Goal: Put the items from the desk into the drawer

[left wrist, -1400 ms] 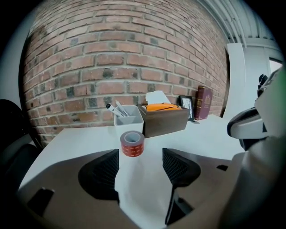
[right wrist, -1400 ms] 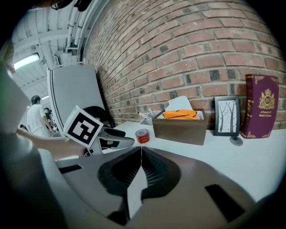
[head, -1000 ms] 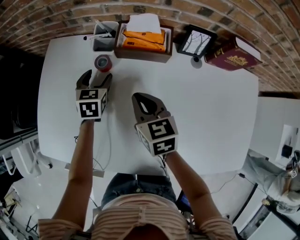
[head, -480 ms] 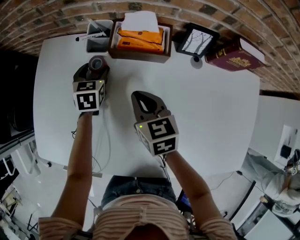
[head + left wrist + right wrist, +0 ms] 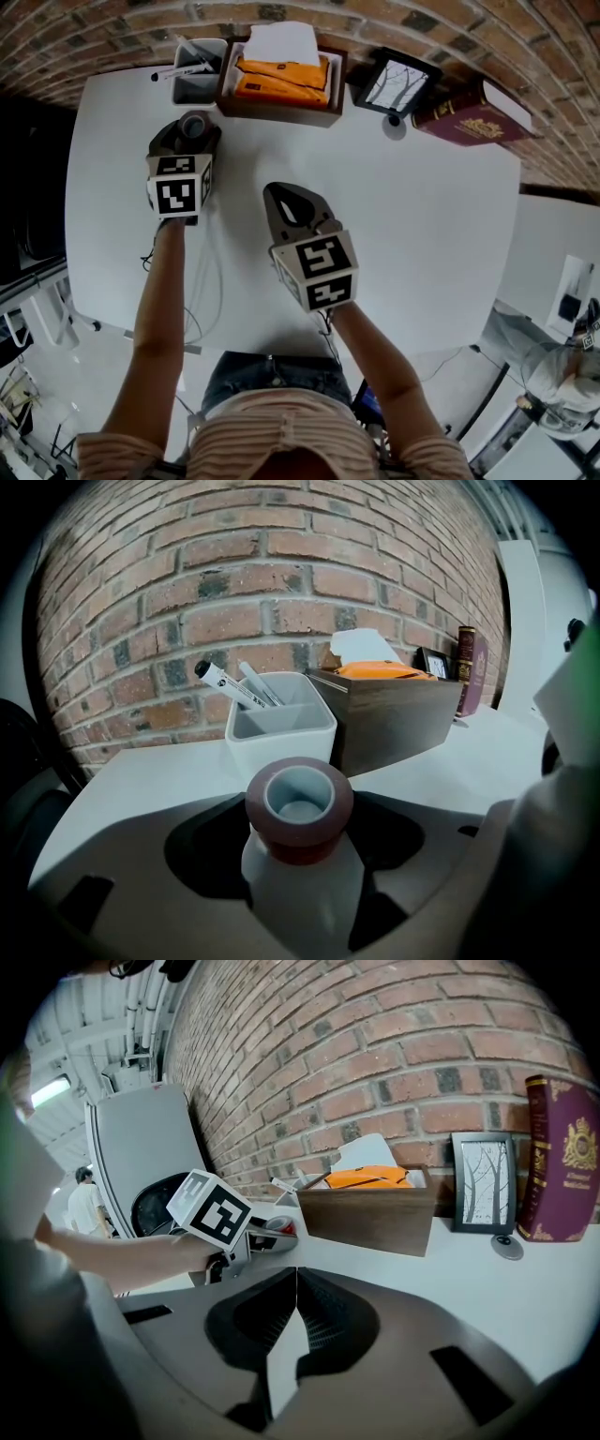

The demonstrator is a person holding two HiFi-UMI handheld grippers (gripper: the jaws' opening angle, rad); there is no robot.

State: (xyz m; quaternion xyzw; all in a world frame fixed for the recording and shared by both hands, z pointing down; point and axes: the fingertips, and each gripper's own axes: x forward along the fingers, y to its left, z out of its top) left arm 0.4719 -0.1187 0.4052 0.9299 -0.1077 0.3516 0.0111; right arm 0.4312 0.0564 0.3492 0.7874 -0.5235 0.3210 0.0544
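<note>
Pickup stage, by the look of it: tape roll (image 5: 300, 844) at the back left of the desk (image 5: 422, 216), clamped between the jaws of the left gripper (image 5: 190, 133), just in front of the pen holder (image 5: 197, 77). Calls next, probably, for lifting clear of pen holder and wooden box (image 5: 281, 106), then finding the drawer, shown in no view. Right gripper (image 5: 296, 1279) over mid-desk, jaws pressed together on nothing; picture frame (image 5: 392, 84) and book (image 5: 473, 114) well apart, hardly in the way.
</note>
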